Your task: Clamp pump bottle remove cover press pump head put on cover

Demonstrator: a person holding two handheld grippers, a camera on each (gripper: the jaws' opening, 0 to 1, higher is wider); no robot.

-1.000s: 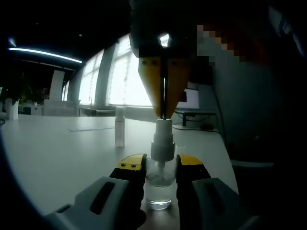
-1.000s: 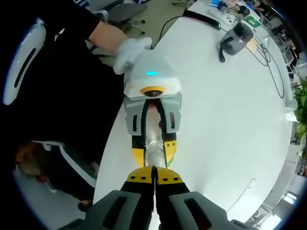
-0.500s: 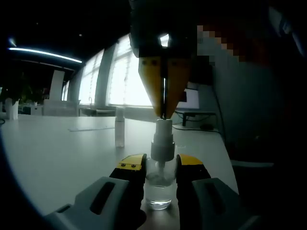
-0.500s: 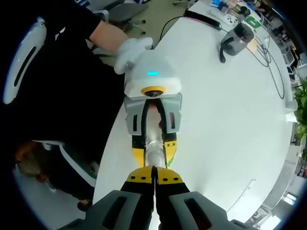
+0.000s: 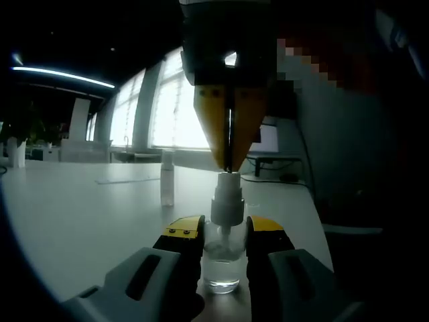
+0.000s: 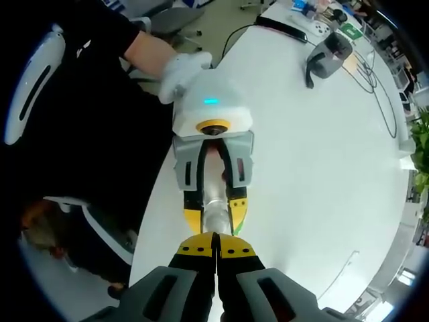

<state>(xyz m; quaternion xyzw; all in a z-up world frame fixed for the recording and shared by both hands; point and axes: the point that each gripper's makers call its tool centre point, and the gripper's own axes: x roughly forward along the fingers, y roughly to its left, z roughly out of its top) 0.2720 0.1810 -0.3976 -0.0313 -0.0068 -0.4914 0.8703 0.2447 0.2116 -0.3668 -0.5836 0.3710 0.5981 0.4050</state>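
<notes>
Pressing the pump head while my other gripper is clamping the bottle.

I am holding the pump bottle (image 5: 222, 258) upright near the edge of the worktop (image 5: 87, 208), my left gripper (image 5: 224, 236) pinching its clear body between the yellow pads. My right gripper (image 5: 228, 166) is coming straight down from above, its jaws pressed together with nothing between them, their tips touching the top of the pump head (image 5: 228, 194). In the right gripper view I am looking down over that closed gripper (image 6: 216, 253) onto the left gripper (image 6: 214, 208) and the bottle. The cover (image 5: 167, 178) is standing well apart, farther back on the worktop. To press well, I judge I should be pushing along the bottle's axis, centred on the head, keeping the clamp firm so the bottle is not tipping.
</notes>
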